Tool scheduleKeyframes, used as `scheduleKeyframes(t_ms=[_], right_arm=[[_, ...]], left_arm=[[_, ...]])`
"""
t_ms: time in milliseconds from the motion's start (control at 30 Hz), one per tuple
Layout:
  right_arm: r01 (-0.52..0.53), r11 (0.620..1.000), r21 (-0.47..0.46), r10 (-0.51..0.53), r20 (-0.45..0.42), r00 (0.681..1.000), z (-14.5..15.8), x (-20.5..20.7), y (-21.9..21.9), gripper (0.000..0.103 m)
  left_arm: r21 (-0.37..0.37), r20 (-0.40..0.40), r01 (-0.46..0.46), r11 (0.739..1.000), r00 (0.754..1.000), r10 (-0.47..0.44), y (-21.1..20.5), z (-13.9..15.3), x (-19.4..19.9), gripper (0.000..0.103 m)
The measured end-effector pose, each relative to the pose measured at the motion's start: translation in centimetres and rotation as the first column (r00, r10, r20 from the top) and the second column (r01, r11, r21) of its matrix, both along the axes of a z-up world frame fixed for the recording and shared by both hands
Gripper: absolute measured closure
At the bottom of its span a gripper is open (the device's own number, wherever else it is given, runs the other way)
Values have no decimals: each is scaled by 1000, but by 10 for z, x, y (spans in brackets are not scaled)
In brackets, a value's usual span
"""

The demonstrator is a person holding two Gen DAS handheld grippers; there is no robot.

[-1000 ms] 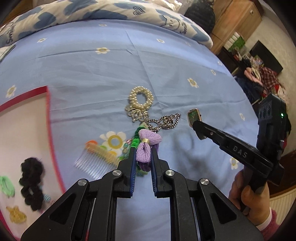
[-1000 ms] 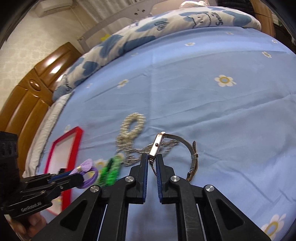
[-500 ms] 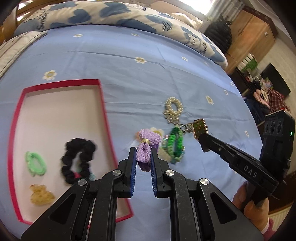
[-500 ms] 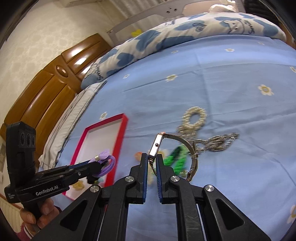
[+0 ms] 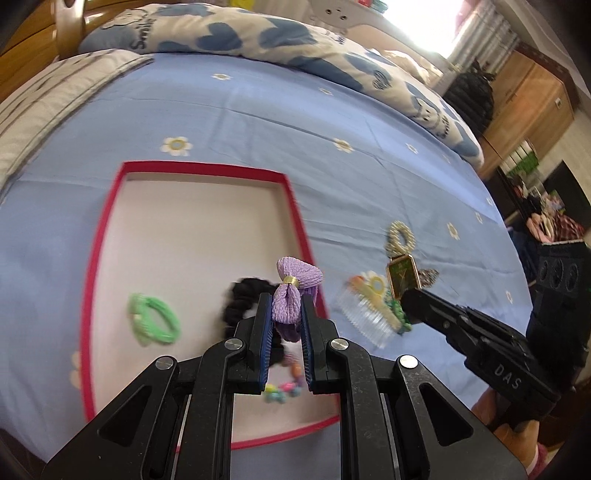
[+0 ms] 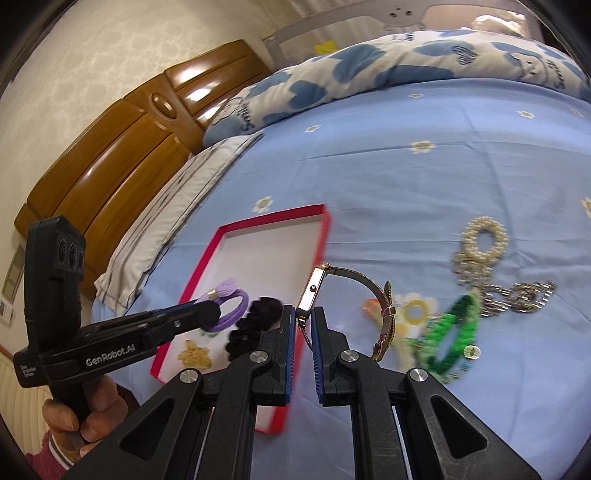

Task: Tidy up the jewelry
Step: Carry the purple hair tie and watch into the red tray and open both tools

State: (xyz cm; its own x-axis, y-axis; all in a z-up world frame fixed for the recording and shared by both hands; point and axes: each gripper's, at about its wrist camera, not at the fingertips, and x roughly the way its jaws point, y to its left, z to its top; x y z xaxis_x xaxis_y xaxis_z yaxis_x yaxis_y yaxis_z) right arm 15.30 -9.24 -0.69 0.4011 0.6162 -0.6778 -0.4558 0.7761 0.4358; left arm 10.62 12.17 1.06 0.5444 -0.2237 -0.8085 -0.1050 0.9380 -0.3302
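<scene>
My left gripper (image 5: pixel 287 308) is shut on a purple bow hair tie (image 5: pixel 295 286) and holds it above the right side of the red-rimmed tray (image 5: pixel 207 170). It also shows in the right wrist view (image 6: pixel 212 314), with the hair tie (image 6: pixel 231 295). My right gripper (image 6: pixel 303 325) is shut on a gold watch (image 6: pixel 314 291) with a green face (image 5: pixel 402 275), held just right of the tray (image 6: pixel 271 218). In the tray lie a green hair tie (image 5: pixel 155 319), a black scrunchie (image 5: pixel 242 299) and colourful beads (image 5: pixel 282 387).
On the blue flowered sheet right of the tray lie a clear comb (image 5: pixel 364 319), a pearl ring hair tie (image 6: pixel 484 236), a silver chain (image 6: pixel 517 295) and a green bracelet (image 6: pixel 450 336). A patterned pillow (image 5: pixel 229 33) lies at the back; a wooden headboard (image 6: pixel 110 155) stands left.
Both grippers have moved left toward the tray, carrying the purple hair tie and the watch. The hair tie is now over the tray's right part.
</scene>
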Motion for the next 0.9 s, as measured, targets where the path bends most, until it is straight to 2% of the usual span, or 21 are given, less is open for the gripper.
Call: scheduleKeyframes(t_ms=[400,900], right_arm=[[-115,993,-23,116,12,993,-4,5,70,95],[-199,974,-109,196,-35,980,-46,33,129,95]], left_arm=[[19,-23,-117,993,993,118,64,-15,5,91],[60,-107,-175,983,978,180,97,-57,29,90]])
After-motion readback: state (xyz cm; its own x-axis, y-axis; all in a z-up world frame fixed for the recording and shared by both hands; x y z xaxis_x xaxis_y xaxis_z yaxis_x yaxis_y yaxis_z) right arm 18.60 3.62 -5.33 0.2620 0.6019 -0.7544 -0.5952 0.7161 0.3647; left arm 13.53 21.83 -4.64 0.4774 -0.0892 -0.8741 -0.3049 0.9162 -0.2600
